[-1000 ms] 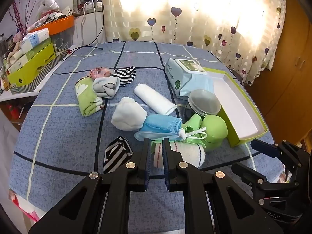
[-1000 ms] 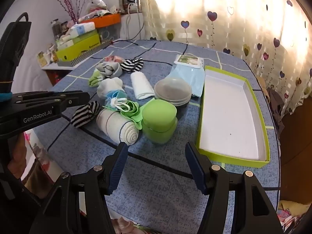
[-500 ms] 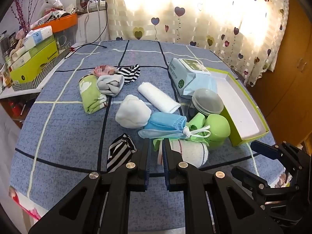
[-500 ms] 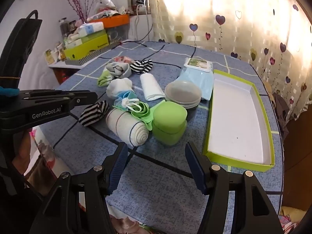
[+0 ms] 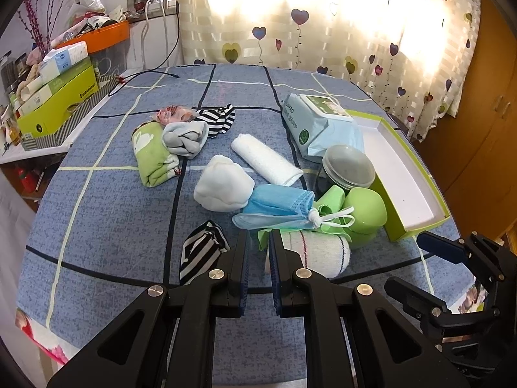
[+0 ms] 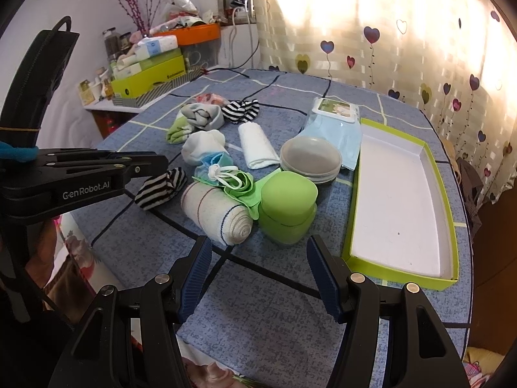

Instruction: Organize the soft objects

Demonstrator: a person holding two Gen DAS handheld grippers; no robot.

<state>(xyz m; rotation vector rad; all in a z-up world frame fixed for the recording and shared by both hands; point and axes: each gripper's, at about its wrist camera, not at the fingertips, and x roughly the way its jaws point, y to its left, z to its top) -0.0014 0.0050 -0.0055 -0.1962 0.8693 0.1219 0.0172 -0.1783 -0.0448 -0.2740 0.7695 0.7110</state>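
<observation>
Soft things lie on the blue checked table (image 5: 106, 213): a striped sock (image 5: 202, 249), a rolled beige towel (image 5: 318, 250), a blue face mask (image 5: 278, 205), a white sock ball (image 5: 223, 187), a white rolled cloth (image 5: 266, 158), a green cloth roll (image 5: 152, 153), a grey sock (image 5: 185, 135). An empty lime-edged tray (image 6: 402, 200) stands at the right. My left gripper (image 5: 258, 247) is shut and empty, just short of the towel. My right gripper (image 6: 258, 252) is open and empty, near the table's front edge, before the towel (image 6: 216, 213) and green jar (image 6: 287, 207).
A green jar (image 5: 365, 213), a clear lidded tub (image 5: 349, 168) and a wipes pack (image 5: 320, 123) stand by the tray. A second striped sock (image 5: 218, 118) and pink item (image 5: 173, 113) lie further back. Boxes (image 5: 58, 97) crowd a side shelf at the left. Curtains hang behind.
Both grippers have drawn back and risen slightly, so the objects sit a little further off. Nothing on the table has moved. Jaws are unchanged.
</observation>
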